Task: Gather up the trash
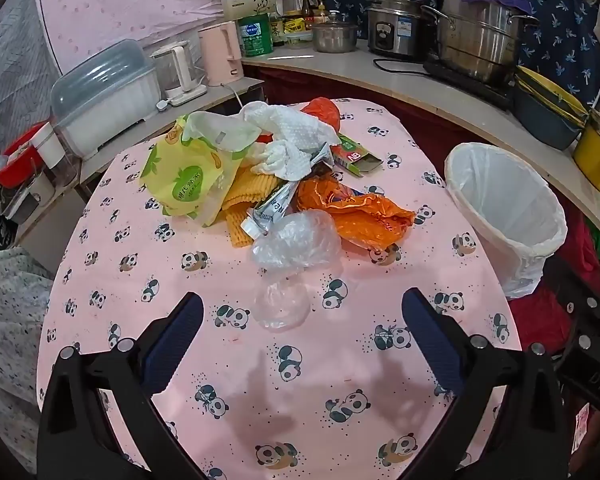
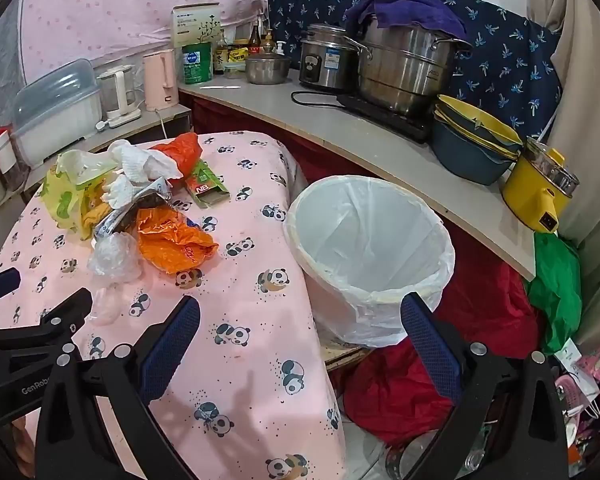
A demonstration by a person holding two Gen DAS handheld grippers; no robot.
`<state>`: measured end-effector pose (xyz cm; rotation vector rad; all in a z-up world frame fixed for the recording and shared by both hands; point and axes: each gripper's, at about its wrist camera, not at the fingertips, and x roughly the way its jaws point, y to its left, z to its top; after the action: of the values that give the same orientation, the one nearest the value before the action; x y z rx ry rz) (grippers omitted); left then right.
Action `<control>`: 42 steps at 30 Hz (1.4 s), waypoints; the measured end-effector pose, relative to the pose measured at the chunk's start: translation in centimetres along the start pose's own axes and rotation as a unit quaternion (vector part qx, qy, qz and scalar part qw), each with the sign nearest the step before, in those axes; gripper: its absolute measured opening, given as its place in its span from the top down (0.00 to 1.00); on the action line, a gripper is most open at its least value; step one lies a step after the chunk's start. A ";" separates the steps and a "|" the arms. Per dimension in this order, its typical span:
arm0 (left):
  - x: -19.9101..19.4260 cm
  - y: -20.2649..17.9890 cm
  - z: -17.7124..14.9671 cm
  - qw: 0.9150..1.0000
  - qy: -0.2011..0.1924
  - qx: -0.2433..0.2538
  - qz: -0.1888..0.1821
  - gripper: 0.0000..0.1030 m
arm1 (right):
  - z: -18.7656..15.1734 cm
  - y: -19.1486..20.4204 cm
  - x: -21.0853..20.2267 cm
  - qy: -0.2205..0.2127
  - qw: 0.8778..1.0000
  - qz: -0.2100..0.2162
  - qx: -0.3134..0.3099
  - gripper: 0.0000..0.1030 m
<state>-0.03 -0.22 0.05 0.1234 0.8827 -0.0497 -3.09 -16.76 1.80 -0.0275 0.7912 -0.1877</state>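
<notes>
A: Nearest first. We've got the left gripper (image 1: 302, 308) spread wide, nothing between the pads, tilted down over the bench (image 1: 260, 400) with the pink panda cloth.

B: Same for the right gripper (image 2: 300, 314): jaws fully apart, holding nothing. It hangs over the bench edge, one finger over the cloth, the other in front of the bin.

A: Just ahead of the left gripper we see a small clear plastic wrap (image 1: 282, 306) lying flat, apart from the pile.

B: Then the trash pile (image 1: 268, 176) at mid-bench. Front of it: a crumpled clear bag (image 1: 296, 242), touching a silver tube (image 1: 270, 210) with a white cap.

A: Orange wrapper (image 1: 360, 216) to the right of the tube, yellow-green bag (image 1: 184, 178) on the left, yellow corrugated piece (image 1: 246, 196) between them.

B: White paper towel (image 1: 288, 140) on top, a second orange bag (image 1: 322, 110) behind it, green box (image 1: 356, 156) with an open end just right of the towel.

A: Trash bin (image 2: 364, 240) stands off the right edge of the bench, lined with a white bag, empty as far as we see. Red cloth (image 2: 484, 304) under and behind it.

B: Far back: counter (image 2: 340, 124) with steel pots (image 2: 404, 68), a rice cooker (image 2: 326, 60), a pink kettle (image 2: 160, 78).
</notes>
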 end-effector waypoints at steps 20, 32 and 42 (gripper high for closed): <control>-0.2 -0.3 -0.1 1.000 0.000 -0.001 -0.002 0.07 | -0.2 -0.2 0.0 0.000 1.000 -0.005 0.007 0.07; -0.7 -0.7 -0.1 1.000 -0.010 0.004 -0.009 0.07 | -0.2 -0.3 -0.3 -0.002 1.000 -0.012 0.010 0.07; -0.7 -0.5 -0.1 1.000 -0.011 0.000 -0.009 0.07 | -0.1 -0.5 -0.2 -0.001 1.000 -0.015 0.010 0.07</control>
<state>-0.56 -0.71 0.45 0.1138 0.8610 -0.0682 -3.40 -17.17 1.89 -0.0207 0.7867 -0.2236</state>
